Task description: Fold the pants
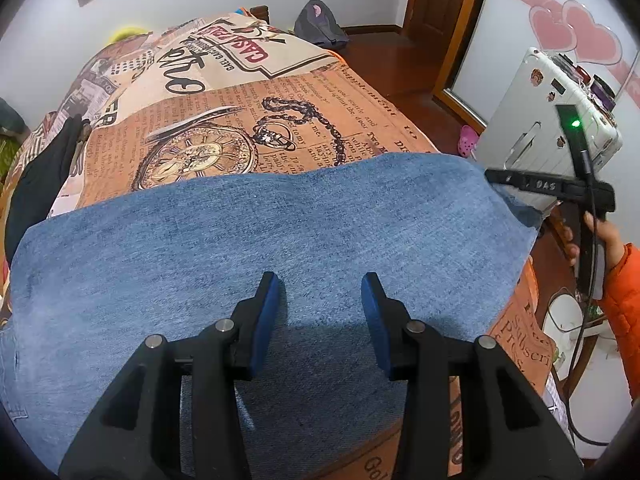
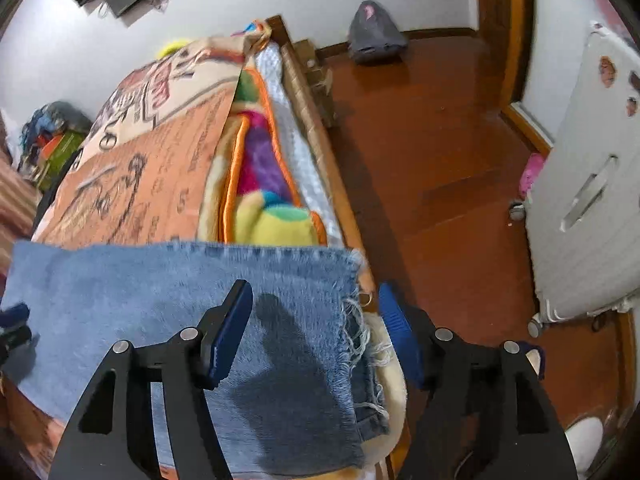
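pants (image 1: 260, 248) are lying flat on the bed (image 1: 224, 120) | left tongs (image 1: 324, 292) are hanging wide apart over pants | right tongs (image 2: 316, 304) are gaping over the pants' frayed end, gripping nothing

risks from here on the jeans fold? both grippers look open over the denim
1. The frayed hem of the jeans sits at the bed's edge; loose threads could snag the right hand-held gripper, and a tug might slide the cloth floorward.
2. The left hand-held gripper hovers open over flat denim with no edge between its fingers; closing there may pinch a wrinkle or the bedspread beneath.
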